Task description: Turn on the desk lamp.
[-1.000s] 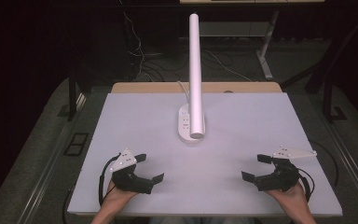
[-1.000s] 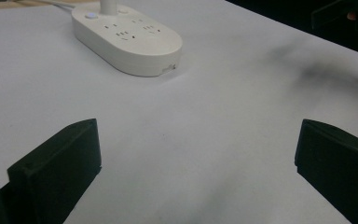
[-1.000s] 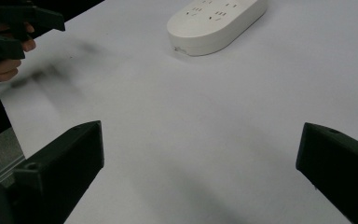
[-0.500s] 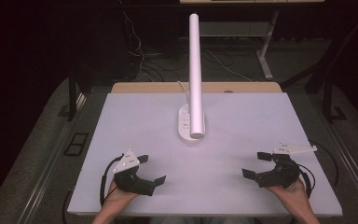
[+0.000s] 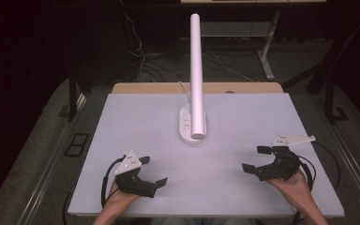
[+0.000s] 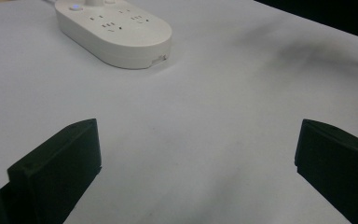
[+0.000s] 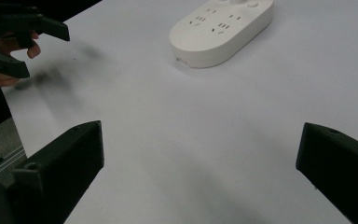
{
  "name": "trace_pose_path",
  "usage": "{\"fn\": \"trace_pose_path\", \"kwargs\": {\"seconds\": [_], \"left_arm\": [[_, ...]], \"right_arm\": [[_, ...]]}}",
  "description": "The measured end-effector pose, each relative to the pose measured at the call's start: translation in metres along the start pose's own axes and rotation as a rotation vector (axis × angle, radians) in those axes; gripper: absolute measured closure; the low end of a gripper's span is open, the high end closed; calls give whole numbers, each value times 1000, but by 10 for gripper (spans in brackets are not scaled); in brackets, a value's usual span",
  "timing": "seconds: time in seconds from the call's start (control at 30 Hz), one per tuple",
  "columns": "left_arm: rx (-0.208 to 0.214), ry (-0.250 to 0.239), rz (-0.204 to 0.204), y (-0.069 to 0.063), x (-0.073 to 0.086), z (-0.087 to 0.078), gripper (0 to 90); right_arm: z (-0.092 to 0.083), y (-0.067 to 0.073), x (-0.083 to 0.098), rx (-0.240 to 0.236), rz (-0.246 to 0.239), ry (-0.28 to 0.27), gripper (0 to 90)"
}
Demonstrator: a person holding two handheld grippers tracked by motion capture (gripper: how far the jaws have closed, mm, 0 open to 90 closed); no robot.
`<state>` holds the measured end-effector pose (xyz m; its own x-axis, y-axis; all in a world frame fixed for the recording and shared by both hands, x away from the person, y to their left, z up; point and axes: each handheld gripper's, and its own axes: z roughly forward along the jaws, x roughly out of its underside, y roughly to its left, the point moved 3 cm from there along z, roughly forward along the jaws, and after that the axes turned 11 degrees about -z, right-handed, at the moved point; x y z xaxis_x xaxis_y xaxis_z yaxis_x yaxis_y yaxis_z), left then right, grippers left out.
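Observation:
A white power strip [image 5: 185,127] lies in the middle of the white table [image 5: 243,117], with several sockets and a small blue-lit button at its far end. My left gripper [image 5: 153,170] rests near the front left, held by a hand, its jaws wide apart with nothing between them. Front right, a hand holds my right gripper [image 5: 255,159], also open and empty. In the left gripper view the power strip [image 6: 116,28] lies ahead of the open left gripper [image 6: 196,154]. In the right gripper view the power strip [image 7: 223,28] is ahead of the open right gripper [image 7: 200,154].
A long white tube [image 5: 197,75] rises over the table's middle and overlaps the strip in the high view. A wooden board edge [image 5: 197,87] runs along the table's far side. Cables lie on the dark floor behind. The other hand's gripper [image 7: 14,42] shows at the right gripper view's upper left.
The right gripper has shifted slightly away from the near edge. The left gripper has barely moved. Both stay open.

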<state>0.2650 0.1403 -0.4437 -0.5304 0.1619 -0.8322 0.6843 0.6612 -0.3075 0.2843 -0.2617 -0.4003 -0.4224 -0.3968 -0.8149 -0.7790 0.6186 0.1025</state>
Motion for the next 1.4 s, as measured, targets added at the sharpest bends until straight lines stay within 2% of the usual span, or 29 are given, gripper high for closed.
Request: {"fn": "trace_pose_path", "kwargs": {"seconds": [0.3, 0.73, 1.4], "left_arm": [[2, 0, 1, 0, 0, 0, 0], [3, -1, -1, -1, 0, 0, 0], [4, -2, 2, -1, 0, 0, 0]], "right_arm": [[2, -5, -12, 1, -19, -17, 4], [9, -13, -27, -5, -22, 0, 4], [32, -27, -62, -18, -28, 6, 4]]}}
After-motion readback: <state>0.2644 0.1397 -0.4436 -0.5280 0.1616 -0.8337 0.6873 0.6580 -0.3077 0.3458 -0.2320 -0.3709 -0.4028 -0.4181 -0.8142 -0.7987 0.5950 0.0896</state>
